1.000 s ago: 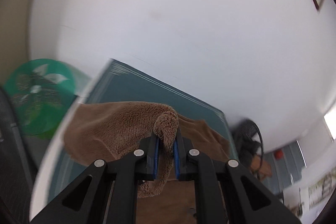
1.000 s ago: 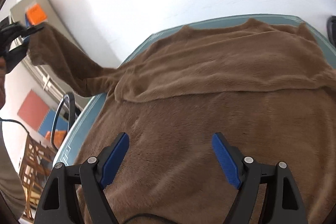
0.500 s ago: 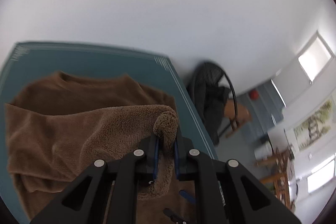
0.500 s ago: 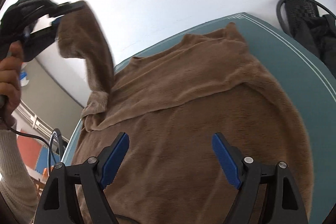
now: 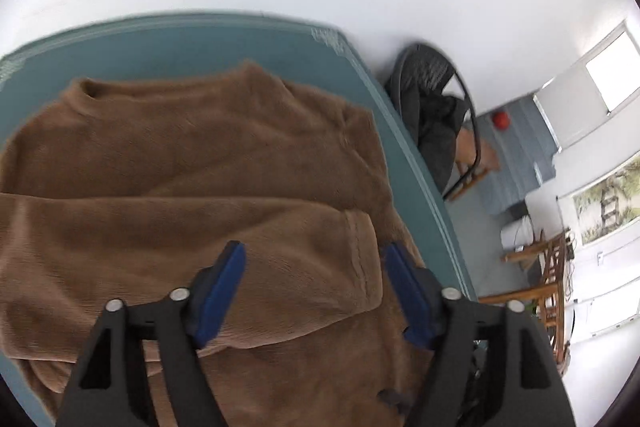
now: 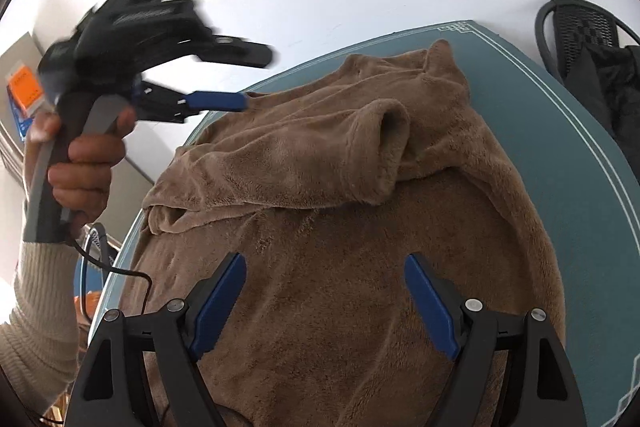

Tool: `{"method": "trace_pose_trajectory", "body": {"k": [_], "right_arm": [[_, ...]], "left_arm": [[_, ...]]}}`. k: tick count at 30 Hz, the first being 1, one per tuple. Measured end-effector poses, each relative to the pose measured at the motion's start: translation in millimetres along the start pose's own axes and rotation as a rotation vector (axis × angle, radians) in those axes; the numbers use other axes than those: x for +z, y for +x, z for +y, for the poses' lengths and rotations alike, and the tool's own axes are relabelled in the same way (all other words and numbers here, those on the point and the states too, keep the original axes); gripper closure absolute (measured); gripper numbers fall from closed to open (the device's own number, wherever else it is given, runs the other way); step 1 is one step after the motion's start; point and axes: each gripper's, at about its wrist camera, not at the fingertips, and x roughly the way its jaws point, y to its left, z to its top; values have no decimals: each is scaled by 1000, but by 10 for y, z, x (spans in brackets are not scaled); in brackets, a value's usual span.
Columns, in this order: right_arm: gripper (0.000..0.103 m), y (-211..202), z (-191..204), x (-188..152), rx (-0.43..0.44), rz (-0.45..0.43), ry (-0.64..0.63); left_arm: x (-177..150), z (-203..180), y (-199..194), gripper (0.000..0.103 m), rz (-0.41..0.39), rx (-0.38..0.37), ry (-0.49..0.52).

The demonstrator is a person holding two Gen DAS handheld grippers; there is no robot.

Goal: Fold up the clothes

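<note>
Releasing well means lifting clear: the left gripper, jaws opening and empty, hovers above the brown fleece sweater's folded sleeve on the teal table. Right gripper waits wide, empty, over the sweater's body; smooth next.

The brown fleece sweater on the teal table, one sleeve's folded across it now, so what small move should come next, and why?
Probably lift the left tongs clear. Their jaws are opening and the sleeve already lies loose across the brown fleece sweater, with the cuff free of the pads. The right tongs hang open over the sweater's body, gripping nothing, so they could then work on the other side.
</note>
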Motion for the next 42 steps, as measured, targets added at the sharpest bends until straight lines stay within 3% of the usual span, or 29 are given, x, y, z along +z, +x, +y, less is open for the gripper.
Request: {"method": "trace_pose_trajectory", "body": {"k": [6, 10, 14, 19, 23, 25, 27, 29, 33, 35, 38, 42], "right_arm": [[20, 9, -86, 367, -15, 2, -32], [20, 176, -115, 632, -6, 20, -51], [20, 488, -182, 801, -37, 63, -30], [20, 854, -245, 925, -116, 95, -50], [22, 1050, -193, 843, -121, 138, -84], [34, 1058, -113, 799, -134, 141, -129], [73, 1031, -37, 778, -143, 134, -166], [87, 953, 20, 801, -148, 105, -185], [90, 539, 97, 1082, -146, -82, -177], [90, 408, 112, 1233, -184, -164, -177], [90, 528, 2, 1366, -223, -154, -145], [89, 968, -266, 1276, -274, -8, -136]], "left_arm": [[-232, 667, -426, 23, -91, 148, -82], [-342, 1237, -545, 23, -101, 167, -211], [-377, 1756, -629, 23, -123, 242, -300], [-414, 2185, -564, 23, -119, 250, -377], [-481, 2276, -449, 23, -97, 256, -370], [-494, 2312, -405, 23, -92, 264, -370], [-504, 2338, -404, 23, -94, 254, -377], [-508, 2349, -450, 23, -106, 240, -383], [-509, 2346, -597, 23, -161, 219, -387], [-491, 2325, -622, 23, -178, 222, -374], [-423, 2314, -485, 23, -140, 300, -360], [-414, 2404, -351, 23, -110, 358, -371]]}}
